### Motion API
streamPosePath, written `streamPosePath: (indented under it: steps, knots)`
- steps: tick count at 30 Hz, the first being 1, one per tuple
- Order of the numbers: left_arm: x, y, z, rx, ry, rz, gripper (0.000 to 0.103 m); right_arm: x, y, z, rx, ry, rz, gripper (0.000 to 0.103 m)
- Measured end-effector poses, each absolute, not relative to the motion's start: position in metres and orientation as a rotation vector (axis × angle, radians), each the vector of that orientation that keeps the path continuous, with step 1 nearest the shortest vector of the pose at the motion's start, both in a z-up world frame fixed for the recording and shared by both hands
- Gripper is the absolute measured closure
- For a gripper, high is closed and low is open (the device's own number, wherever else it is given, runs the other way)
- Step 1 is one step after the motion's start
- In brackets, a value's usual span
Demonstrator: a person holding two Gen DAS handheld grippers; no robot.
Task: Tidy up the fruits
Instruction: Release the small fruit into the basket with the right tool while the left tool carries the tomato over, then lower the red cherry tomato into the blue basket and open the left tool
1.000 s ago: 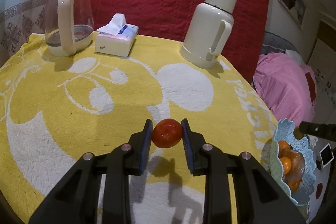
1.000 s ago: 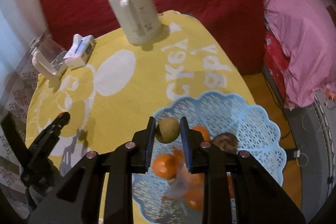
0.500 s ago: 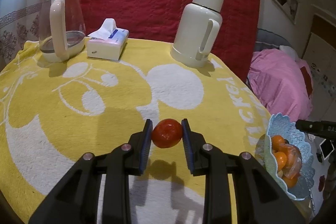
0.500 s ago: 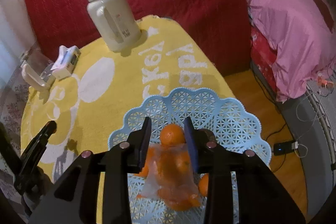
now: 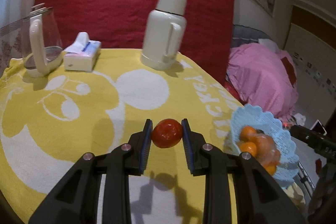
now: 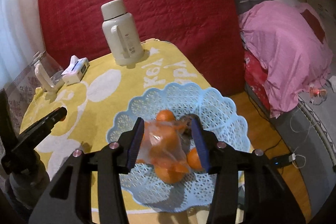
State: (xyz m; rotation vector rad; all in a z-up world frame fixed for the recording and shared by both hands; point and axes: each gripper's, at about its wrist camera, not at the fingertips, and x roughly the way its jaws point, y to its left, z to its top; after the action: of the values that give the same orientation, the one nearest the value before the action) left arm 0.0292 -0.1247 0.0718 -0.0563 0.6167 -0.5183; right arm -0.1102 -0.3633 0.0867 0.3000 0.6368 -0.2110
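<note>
- Left wrist view: a red fruit (image 5: 167,133) (a tomato or a persimmon, it cannot be told which) is seen clamped between the blue pads of the left claw (image 5: 167,135), held clear of the yellow table (image 5: 63,140), its shadow cast on the cloth below.
- From that claw, the blue basket (image 5: 281,129) lies to the right and a little ahead, at the table's edge; oranges (image 5: 248,147) and a clear bag are seen inside it.
- Right wrist view: the right claw (image 6: 168,140) is seen hanging over the blue basket, its jaws opening; nothing is pressed by the pads, although the bag of oranges (image 6: 166,150) is framed between them and appears to lie in the basket below.
- The relation that matters: the fruit must be carried rightward to the basket, and the right claw is judged to stand in that path (being directly over the bowl).
- The fruit is nearly round, so no long axis need be reckoned with for the release.
- The left claw is the one loaded; the right one is nearer the basket but empty.
- A white thermos (image 5: 164,30), a tissue box (image 5: 82,55) and a glass kettle (image 5: 41,41) are set well apart at the far edge, out of the way.
</note>
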Motion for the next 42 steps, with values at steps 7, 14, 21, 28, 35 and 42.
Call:
streamPosePath:
  steps: [7,14,21,28,35,42]
  knots:
    - [0.010,-0.164,0.075,-0.016,0.643,-0.607,0.075,-0.134,-0.385,0.075,0.377,0.580,-0.229,0.055]
    - [-0.013,-0.208,0.079,0.023,0.660,-0.705,0.075,-0.157,-0.406,0.070,0.404,0.545,-0.245,0.048]
    - [-0.038,-0.245,0.069,0.100,0.685,-0.756,0.074,-0.168,-0.420,0.064,0.430,0.519,-0.252,0.048]
    - [-0.034,-0.241,0.069,0.072,0.709,-0.719,0.044,-0.168,-0.420,0.062,0.424,0.521,-0.244,0.048]
    - [-0.032,-0.221,0.080,0.075,0.642,-0.630,0.030,-0.173,-0.418,0.067,0.427,0.493,-0.264,0.023]
    - [-0.034,-0.197,0.101,0.110,0.528,-0.520,0.012,-0.183,-0.416,0.077,0.421,0.472,-0.265,0.008]
